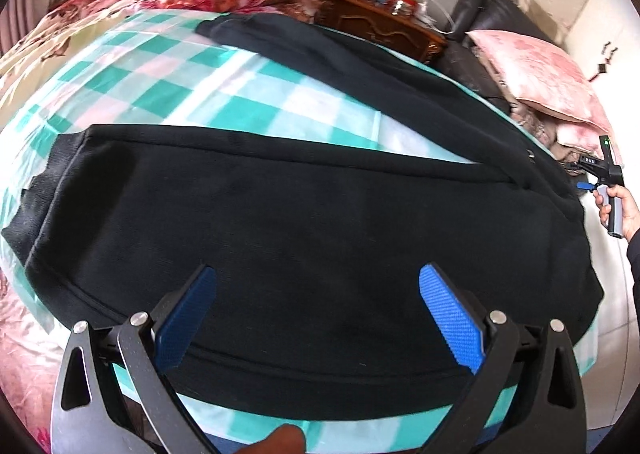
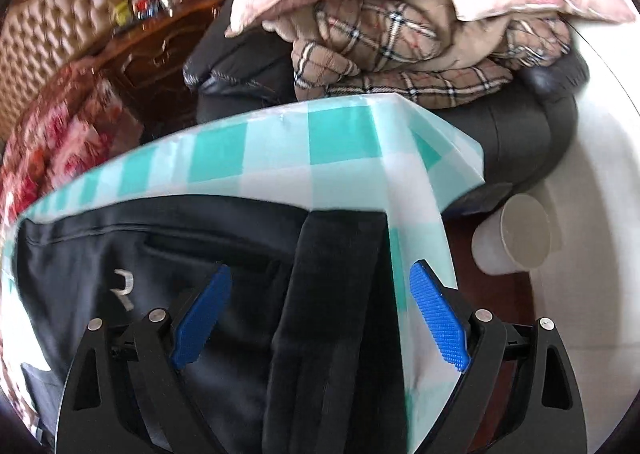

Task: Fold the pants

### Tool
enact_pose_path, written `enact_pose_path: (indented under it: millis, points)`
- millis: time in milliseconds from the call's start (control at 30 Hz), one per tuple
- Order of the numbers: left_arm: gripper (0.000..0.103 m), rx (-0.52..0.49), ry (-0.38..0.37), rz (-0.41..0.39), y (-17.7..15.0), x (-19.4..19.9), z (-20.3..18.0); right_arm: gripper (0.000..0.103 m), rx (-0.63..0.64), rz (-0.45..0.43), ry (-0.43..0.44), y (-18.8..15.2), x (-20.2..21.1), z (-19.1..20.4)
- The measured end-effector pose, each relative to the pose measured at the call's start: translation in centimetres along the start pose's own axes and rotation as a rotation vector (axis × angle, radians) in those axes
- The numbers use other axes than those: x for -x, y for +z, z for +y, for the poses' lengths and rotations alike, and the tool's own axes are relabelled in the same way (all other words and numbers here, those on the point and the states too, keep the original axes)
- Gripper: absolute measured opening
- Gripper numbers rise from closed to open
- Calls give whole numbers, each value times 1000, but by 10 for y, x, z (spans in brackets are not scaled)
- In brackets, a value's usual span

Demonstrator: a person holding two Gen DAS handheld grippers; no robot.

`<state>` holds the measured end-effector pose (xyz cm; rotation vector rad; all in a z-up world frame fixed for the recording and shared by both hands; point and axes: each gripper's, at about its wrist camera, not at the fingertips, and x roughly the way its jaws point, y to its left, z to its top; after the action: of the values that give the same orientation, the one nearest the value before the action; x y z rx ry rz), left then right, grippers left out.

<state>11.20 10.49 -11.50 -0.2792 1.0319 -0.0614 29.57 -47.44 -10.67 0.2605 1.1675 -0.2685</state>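
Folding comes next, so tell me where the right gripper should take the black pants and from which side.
Take the waistband, the thick dark strip lying between the open right gripper fingers near the checked cloth's corner. Come straight down from above; the pants lie flat, so pinch a raised fold of that band.

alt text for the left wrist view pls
Black pants lie spread on a teal checked cloth, legs apart, with the open left gripper hovering over the near leg. A hand holds the right gripper at far right.
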Motion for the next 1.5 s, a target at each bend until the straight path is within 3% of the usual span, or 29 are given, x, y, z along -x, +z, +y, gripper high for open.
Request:
enact_pose_path:
  millis: [67,133,233,300,400,533,633,733,833,933,1067,1200,1300,1433,1500]
  points:
    - [101,18,12,7,1,-2,9,87,45,21,-1,4,-13,5]
    - [101,35,24,12,3,-6,15,78,87,38,-15,7,-23,8]
    - [101,45,31,21,3,-10,16,61,116,25,-15,11,-28,9]
    - [101,46,31,27,3,-12,16,36,155,11,-2,11,-25,13]
    - [101,44,28,25,3,-11,13,25,205,-26,-7,11,-5,17]
    - [101,39,5,-4,8,0,6,15,255,-166,36,-10,55,29]
    - [101,30,-21,-28,10,12,-2,15,330,-318,104,-54,122,51]
    - [101,17,-54,-60,11,26,-11,15,417,-466,216,-134,186,71]
    - [101,21,-115,-68,13,32,-16,14,463,-494,289,-219,204,80]
    - [101,40,-178,-64,23,32,-16,13,470,-430,355,-296,189,78]
    - [101,114,-291,-59,65,15,-4,13,365,-335,408,-345,154,62]
    - [99,224,-433,-46,133,-20,8,13,303,-320,429,-357,142,60]
    - [85,304,-533,3,189,-60,3,13,272,-346,439,-352,145,58]
    - [71,342,-504,125,262,-134,-26,13,260,-363,435,-349,147,57]
    - [64,373,-433,198,292,-172,-38,13,265,-355,427,-347,146,57]
